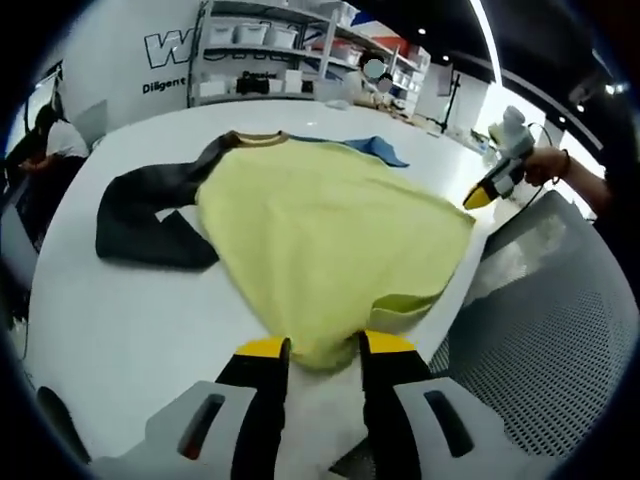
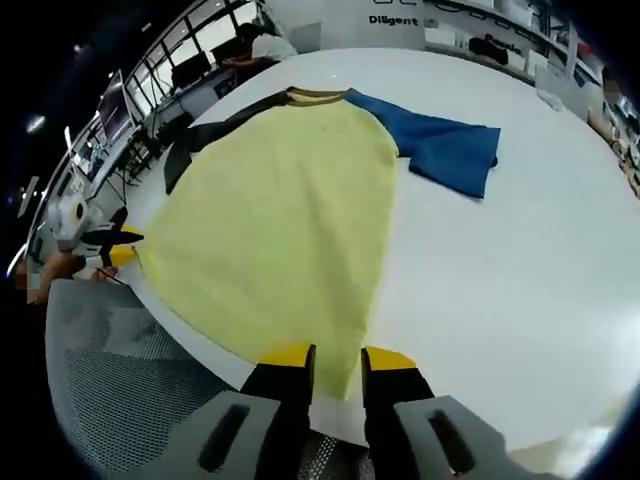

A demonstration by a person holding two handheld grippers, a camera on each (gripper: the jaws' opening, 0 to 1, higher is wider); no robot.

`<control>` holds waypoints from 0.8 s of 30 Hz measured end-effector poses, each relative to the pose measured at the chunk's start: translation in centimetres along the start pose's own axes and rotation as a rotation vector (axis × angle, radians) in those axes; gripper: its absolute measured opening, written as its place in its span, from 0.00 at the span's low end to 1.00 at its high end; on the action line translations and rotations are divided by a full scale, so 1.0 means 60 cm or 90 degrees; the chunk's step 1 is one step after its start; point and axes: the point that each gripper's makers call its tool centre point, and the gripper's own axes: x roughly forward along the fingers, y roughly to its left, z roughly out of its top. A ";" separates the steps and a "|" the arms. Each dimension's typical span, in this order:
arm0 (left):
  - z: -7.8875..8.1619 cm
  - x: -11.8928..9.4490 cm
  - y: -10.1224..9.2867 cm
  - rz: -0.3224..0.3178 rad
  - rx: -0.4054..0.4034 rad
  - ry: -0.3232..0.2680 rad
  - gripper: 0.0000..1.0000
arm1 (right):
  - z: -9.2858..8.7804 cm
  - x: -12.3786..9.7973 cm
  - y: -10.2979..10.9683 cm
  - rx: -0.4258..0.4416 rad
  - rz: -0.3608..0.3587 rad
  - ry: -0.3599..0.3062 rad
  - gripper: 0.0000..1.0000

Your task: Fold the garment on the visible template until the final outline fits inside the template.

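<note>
A yellow garment [image 1: 330, 230] lies spread on the white table [image 1: 130, 320], collar at the far end. Its dark grey sleeve [image 1: 150, 215] is folded out to the left and its blue sleeve [image 2: 450, 150] lies on the other side. My left gripper [image 1: 325, 347] is at the near hem, its jaws closed on a bunched corner of yellow cloth. My right gripper [image 2: 338, 360] grips the hem's other corner the same way. The right gripper [image 1: 485, 190], held by a hand, also shows at the garment's right corner. The left gripper [image 2: 112, 248] shows at the cloth's left edge.
A grey perforated surface [image 1: 560, 350] adjoins the table's near edge and appears again as the mesh [image 2: 120, 380]. Shelves with bins [image 1: 270, 50] stand behind the table. A person [image 1: 55, 135] sits at the far left. Bare table [image 2: 520, 300] spreads right of the garment.
</note>
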 end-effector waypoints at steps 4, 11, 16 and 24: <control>0.014 -0.012 0.005 0.020 -0.018 -0.031 0.38 | 0.030 -0.008 -0.013 0.003 -0.019 -0.036 0.31; 0.045 -0.031 0.011 0.052 -0.076 -0.094 0.70 | 0.089 -0.013 -0.037 0.037 -0.034 -0.117 0.52; 0.054 -0.041 0.013 0.074 -0.085 -0.102 0.85 | 0.133 -0.026 -0.059 0.055 -0.047 -0.179 0.60; 0.082 -0.055 -0.002 0.088 -0.100 -0.149 0.99 | 0.179 -0.012 -0.119 0.079 -0.072 -0.215 0.57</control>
